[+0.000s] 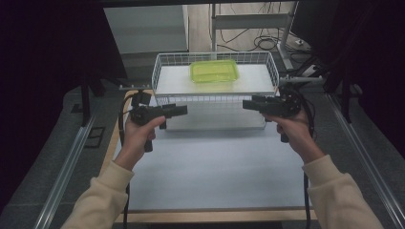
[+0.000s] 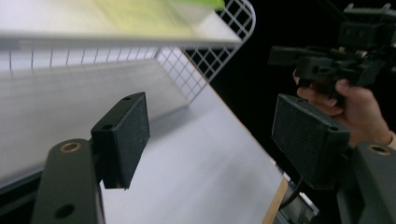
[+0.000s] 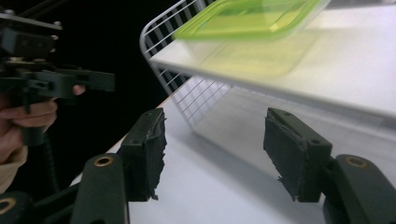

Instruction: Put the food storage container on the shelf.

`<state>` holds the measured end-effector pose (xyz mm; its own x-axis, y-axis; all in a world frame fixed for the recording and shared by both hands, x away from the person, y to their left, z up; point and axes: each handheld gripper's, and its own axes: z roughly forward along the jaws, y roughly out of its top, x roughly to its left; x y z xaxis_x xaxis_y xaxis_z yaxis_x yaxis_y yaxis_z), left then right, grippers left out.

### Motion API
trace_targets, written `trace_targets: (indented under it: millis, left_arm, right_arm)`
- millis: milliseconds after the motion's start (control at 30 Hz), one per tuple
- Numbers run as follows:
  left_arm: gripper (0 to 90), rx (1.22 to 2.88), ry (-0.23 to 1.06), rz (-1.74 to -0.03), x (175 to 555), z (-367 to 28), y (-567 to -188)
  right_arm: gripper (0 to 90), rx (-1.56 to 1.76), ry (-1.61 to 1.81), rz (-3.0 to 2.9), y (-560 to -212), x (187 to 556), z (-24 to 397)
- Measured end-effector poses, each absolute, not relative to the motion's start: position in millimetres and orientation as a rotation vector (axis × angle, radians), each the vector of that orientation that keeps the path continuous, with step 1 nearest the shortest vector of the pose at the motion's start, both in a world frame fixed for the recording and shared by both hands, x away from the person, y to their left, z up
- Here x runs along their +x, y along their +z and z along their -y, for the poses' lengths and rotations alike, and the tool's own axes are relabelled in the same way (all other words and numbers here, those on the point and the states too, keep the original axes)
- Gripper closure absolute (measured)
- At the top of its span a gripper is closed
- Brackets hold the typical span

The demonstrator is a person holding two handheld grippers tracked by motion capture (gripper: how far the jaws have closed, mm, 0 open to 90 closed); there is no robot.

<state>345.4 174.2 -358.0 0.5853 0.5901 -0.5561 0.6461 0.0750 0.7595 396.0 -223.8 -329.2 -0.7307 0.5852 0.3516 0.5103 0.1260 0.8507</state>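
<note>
No readable text, no labels, no brand marks, no numbers, no signs on any surface

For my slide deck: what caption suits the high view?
Both open grippers hover before a wire shelf holding a green container.

The white table (image 1: 215,176) lies bare between the two hands, so there is open room in front of the wire basket (image 1: 216,98). The basket stands at the far edge; its mesh walls close off the sides, and the green container (image 1: 214,71) sits on its upper shelf. The lower level, under that shelf, is open toward the person.
</note>
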Motion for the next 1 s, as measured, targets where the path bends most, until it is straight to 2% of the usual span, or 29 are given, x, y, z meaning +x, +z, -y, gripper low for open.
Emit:
trace_targets:
  millis: [233,667,833,1000]
  left_arm:
    - [27.9,1.593,-0.099,-1.055,315.2,-176.4,-404.3]
    - [28.2,1.666,-0.111,-1.073,279.7,-163.5,-479.2]
    - [28.2,1.701,-0.121,-1.102,278.2,-162.4,-495.4]
    - [28.2,1.705,-0.126,-1.102,277.9,-161.1,-496.9]
  right_arm:
    - [36.1,1.053,1.7,-2.37,-369.3,359.1,231.4]
    - [32.8,1.129,1.603,-2.471,-446.7,333.4,243.9]
    - [31.7,1.167,1.549,-2.518,-473.2,329.6,241.7]
    - [31.4,1.163,1.517,-2.529,-477.7,328.9,238.1]
